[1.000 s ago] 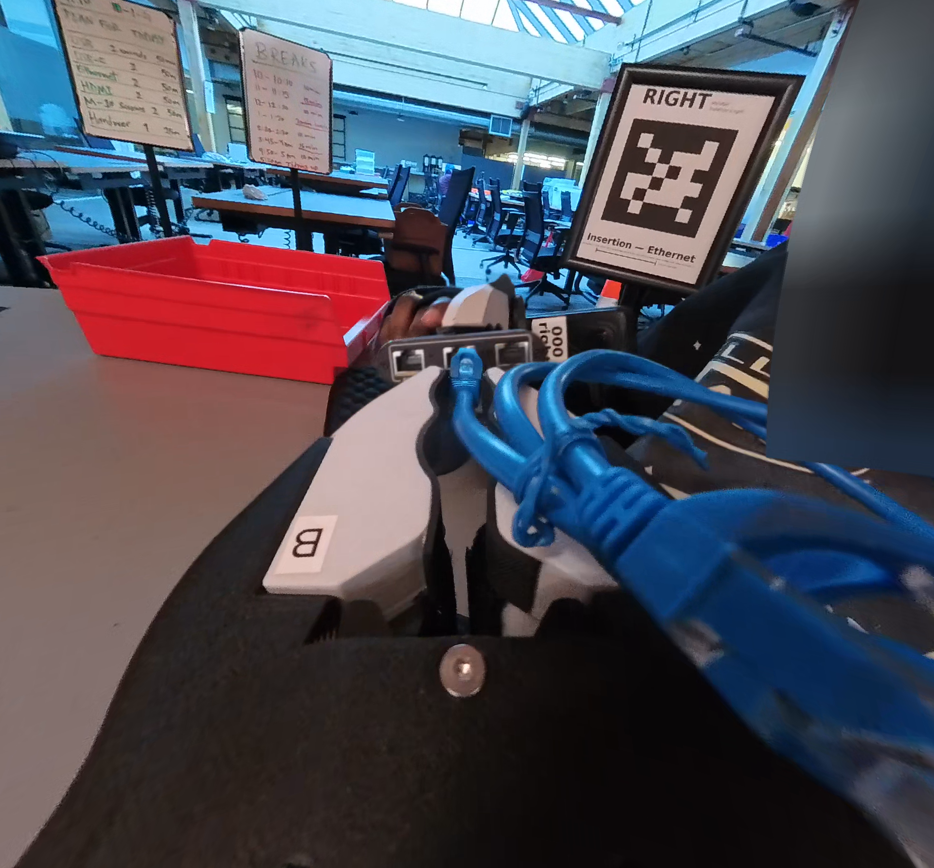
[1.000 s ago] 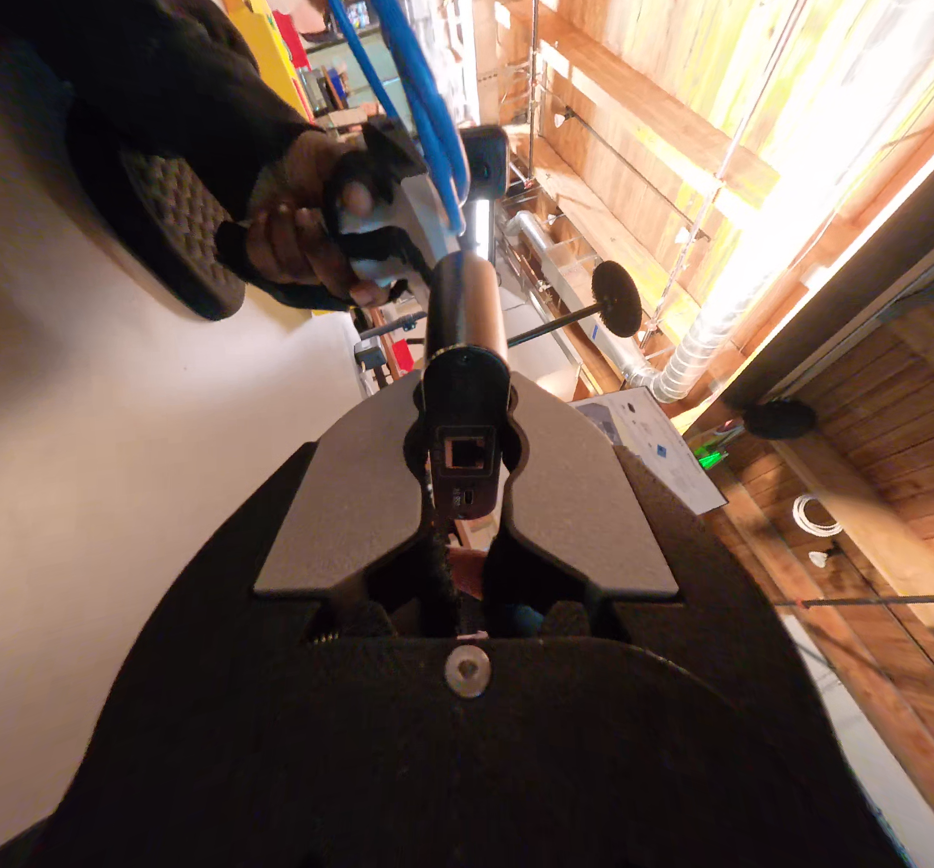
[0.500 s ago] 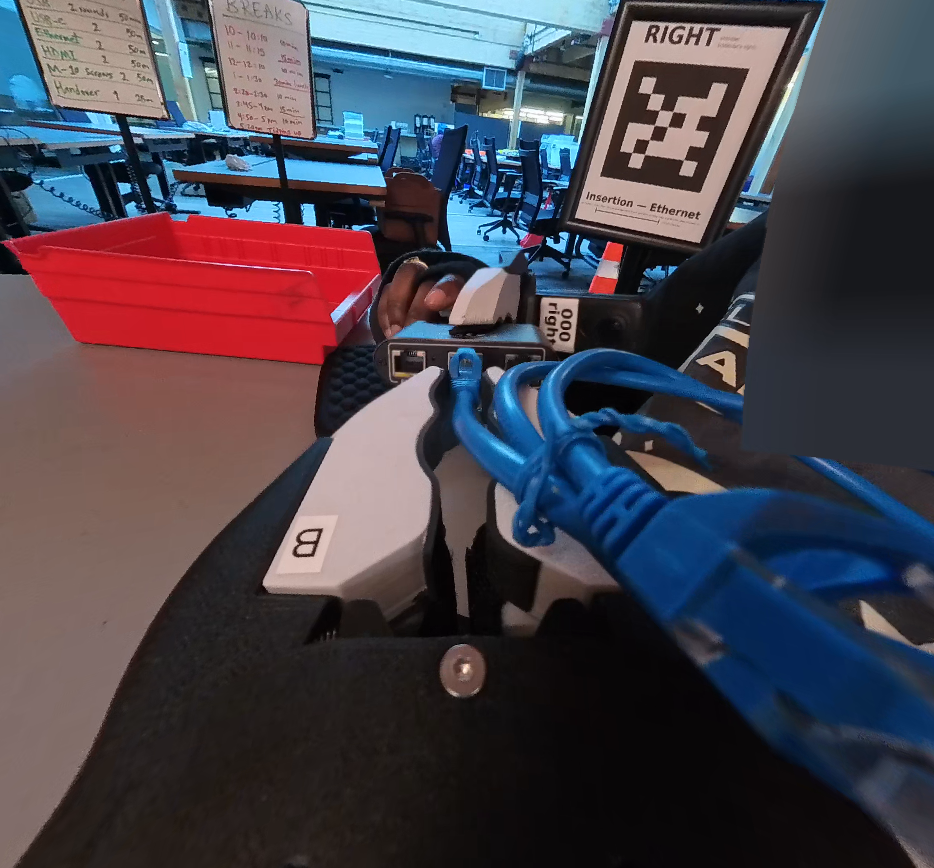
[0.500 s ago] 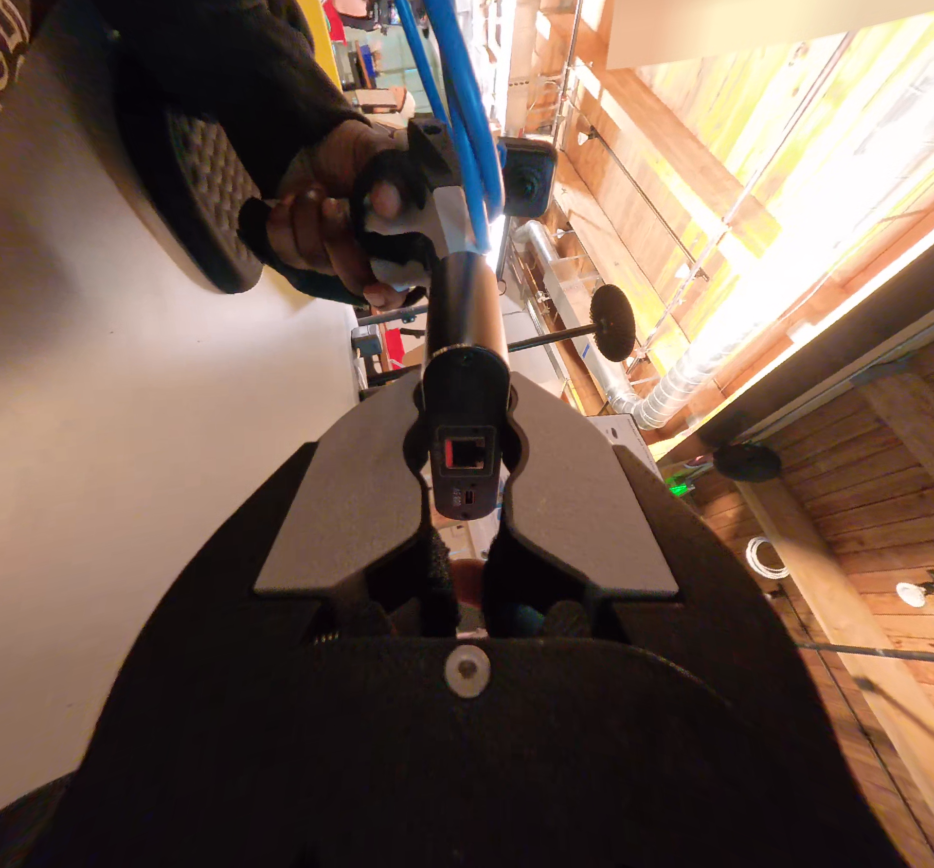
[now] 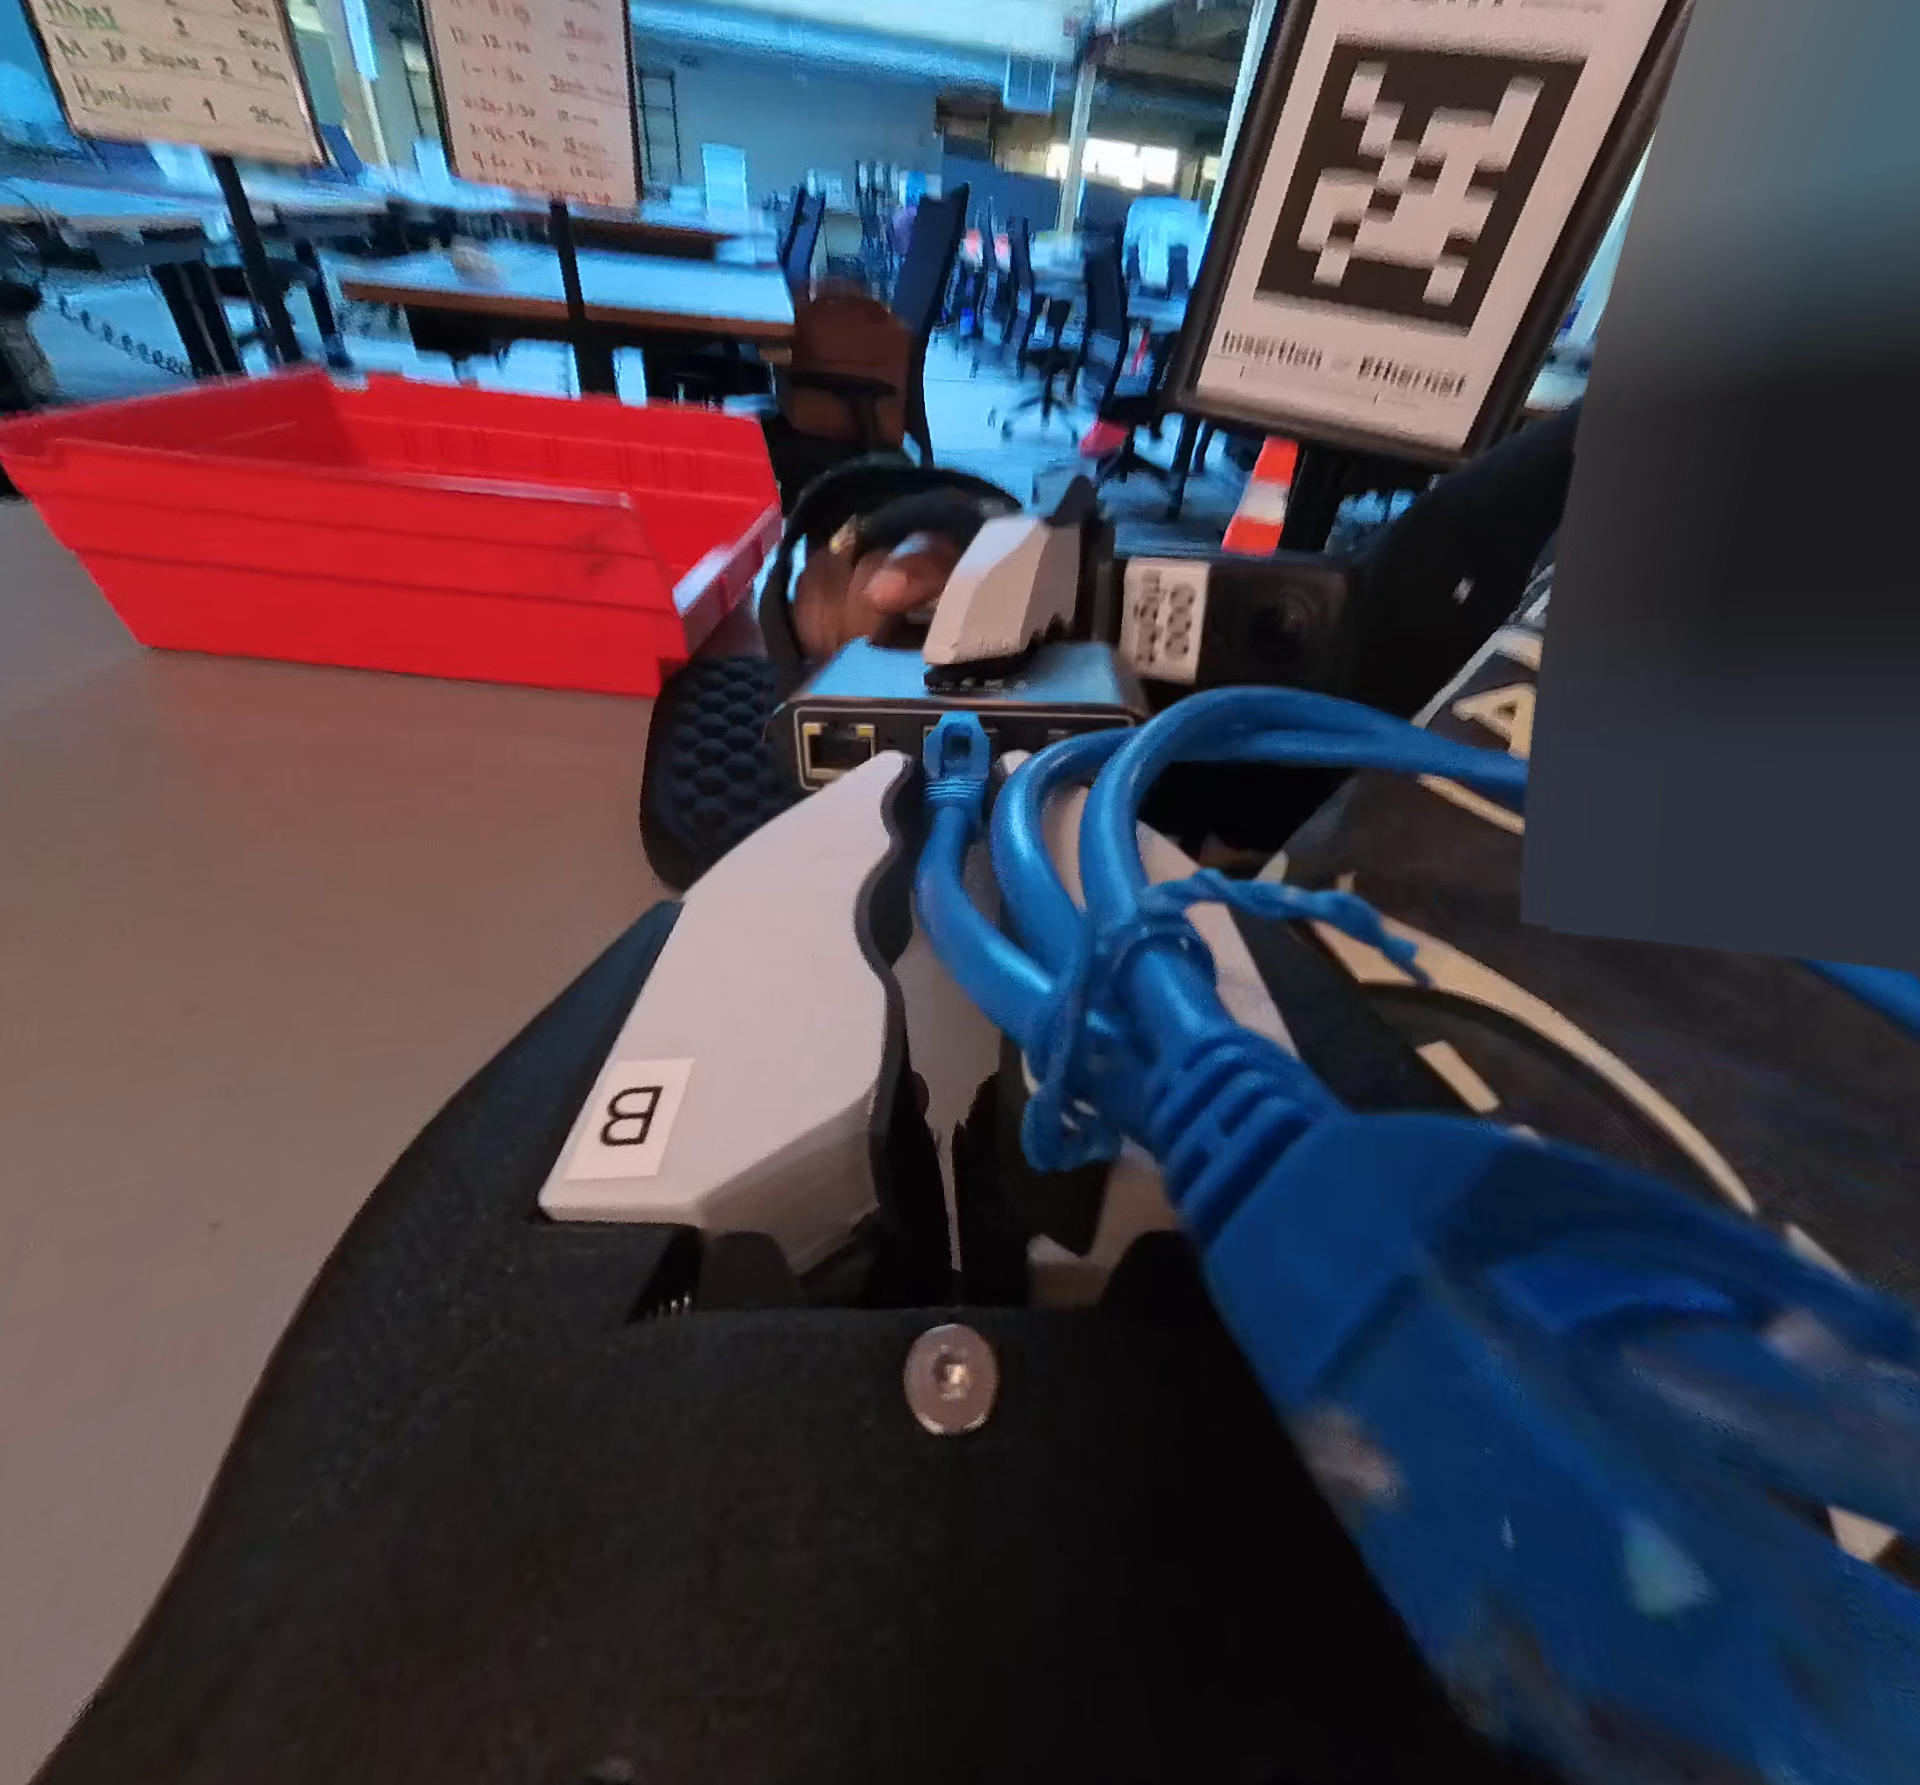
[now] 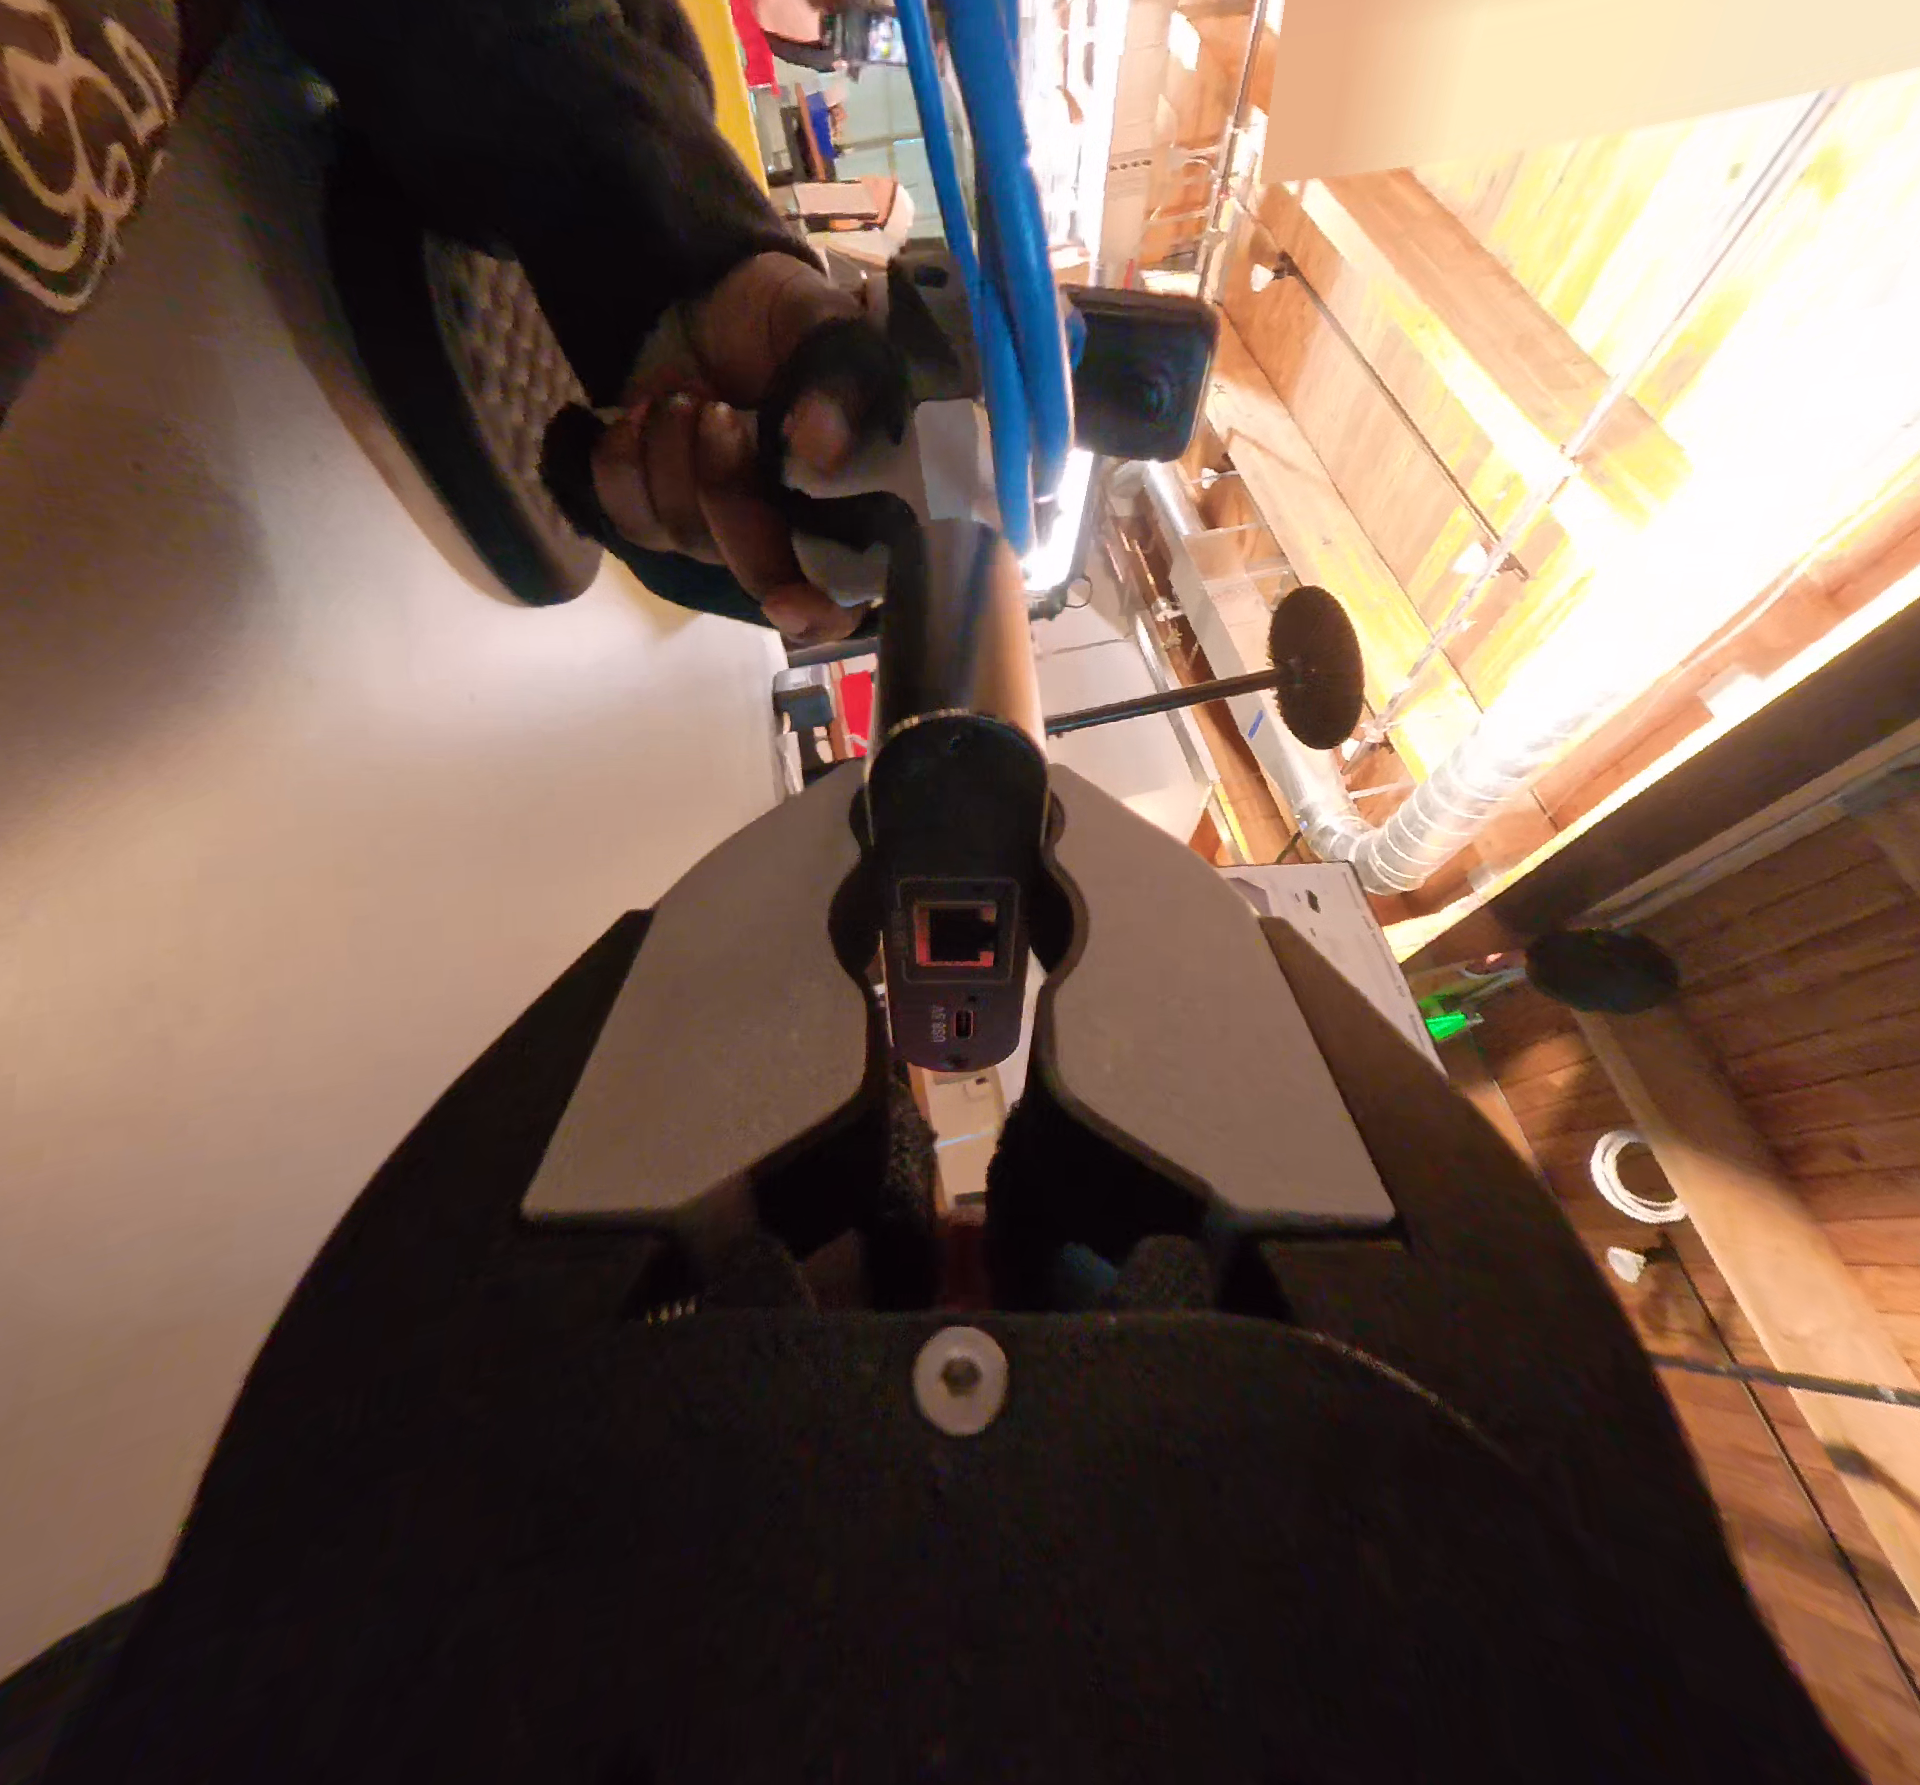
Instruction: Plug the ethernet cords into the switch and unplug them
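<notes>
My left gripper [image 5: 948,785] is shut on a blue ethernet cord [image 5: 1039,914]. Its plug [image 5: 954,743] sits at the second port from the left on the face of the dark grey switch [image 5: 1070,670]. The rest of the cord loops over my right-hand finger, and its other plug [image 5: 1455,1247] lies close to the camera. My right gripper [image 6: 956,800] is shut on the switch [image 6: 956,946], seen end-on with a side port showing. One of its grey fingers [image 5: 992,592] presses on the switch's top. The left gripper and the cord [image 6: 997,281] show beyond.
A red bin [image 5: 364,540] stands on the grey table [image 5: 260,904] at the left. A framed marker sign [image 5: 1423,166] stands behind at the right, and two whiteboards [image 5: 520,31] stand farther back. A hand [image 6: 727,447] holds the left gripper. My two grippers' fingertips are within a few centimetres of each other.
Both views have tilted, so the switch's top now shows in the left view. The left gripper looks closer in the right view. The plug stays at the same port and both grips hold.
</notes>
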A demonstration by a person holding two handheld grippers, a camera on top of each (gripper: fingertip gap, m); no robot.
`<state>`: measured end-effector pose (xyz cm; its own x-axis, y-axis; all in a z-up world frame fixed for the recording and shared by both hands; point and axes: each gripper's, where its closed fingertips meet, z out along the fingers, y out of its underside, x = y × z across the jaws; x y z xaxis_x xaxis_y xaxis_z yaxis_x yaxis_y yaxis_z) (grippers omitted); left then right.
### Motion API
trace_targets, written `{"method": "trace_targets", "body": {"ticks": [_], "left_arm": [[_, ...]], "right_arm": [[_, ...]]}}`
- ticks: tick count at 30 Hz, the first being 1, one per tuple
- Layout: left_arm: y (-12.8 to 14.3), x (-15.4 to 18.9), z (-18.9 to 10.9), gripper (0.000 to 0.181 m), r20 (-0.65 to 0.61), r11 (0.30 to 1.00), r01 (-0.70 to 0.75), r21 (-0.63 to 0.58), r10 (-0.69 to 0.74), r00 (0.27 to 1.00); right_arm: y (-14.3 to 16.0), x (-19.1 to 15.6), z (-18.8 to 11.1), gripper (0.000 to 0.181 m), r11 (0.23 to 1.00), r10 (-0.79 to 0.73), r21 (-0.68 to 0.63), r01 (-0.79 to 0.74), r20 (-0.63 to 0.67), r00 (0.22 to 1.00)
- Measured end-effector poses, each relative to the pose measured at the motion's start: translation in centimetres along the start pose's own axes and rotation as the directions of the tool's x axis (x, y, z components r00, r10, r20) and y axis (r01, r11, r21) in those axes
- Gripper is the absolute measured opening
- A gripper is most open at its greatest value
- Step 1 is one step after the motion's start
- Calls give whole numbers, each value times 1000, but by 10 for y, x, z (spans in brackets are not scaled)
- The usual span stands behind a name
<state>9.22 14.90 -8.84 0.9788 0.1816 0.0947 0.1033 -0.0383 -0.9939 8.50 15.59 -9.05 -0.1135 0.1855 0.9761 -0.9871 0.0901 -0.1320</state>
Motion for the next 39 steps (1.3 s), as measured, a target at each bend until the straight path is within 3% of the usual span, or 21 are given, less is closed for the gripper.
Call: {"method": "trace_targets", "body": {"ticks": [4,8,10,13,16,18,21,25,31,34,36,39], "left_arm": [[-8,4,1,12,-25,998,21,58,-20,999],[-1,-1,1,13,-3,1000,-2,15,2,1000],[4,-4,0,23,9,999,-27,-25,27,1000],[12,-36,-19,32,185,991,-78,-106,96,978],[12,-95,-66,32,531,992,-15,-123,79,844],[-3,-122,-101,32,717,1000,-15,-22,26,697],[-34,-124,-131,30,797,975,-140,172,-55,601],[-51,-115,-138,27,807,946,-247,210,-25,591],[-48,-112,-124,27,774,950,-235,204,-10,633],[-47,-110,-119,27,766,952,-251,177,27,642],[-47,-108,-116,26,760,952,-253,172,35,650],[-49,-105,-116,26,754,947,-264,182,37,656]], "right_arm": [[-3,6,0,25,999,41,14,-40,-43,998],[2,2,-1,25,997,-63,-35,63,-18,998],[8,4,-3,25,990,-121,-71,120,-18,992],[35,5,-14,25,968,-191,-163,192,23,981],[64,2,-25,25,951,-178,-244,191,74,981],[78,-11,-28,25,937,-166,-283,205,158,973],[92,-38,-28,25,914,-168,-312,259,291,942],[101,-59,-30,25,892,-142,-345,292,399,906],[101,-67,-45,43,899,125,-427,98,465,876],[97,-70,-56,45,863,324,-503,-44,485,813],[94,-72,-63,48,822,456,-550,-146,483,747],[72,-77,-71,64,704,698,-589,-396,474,537]]}}
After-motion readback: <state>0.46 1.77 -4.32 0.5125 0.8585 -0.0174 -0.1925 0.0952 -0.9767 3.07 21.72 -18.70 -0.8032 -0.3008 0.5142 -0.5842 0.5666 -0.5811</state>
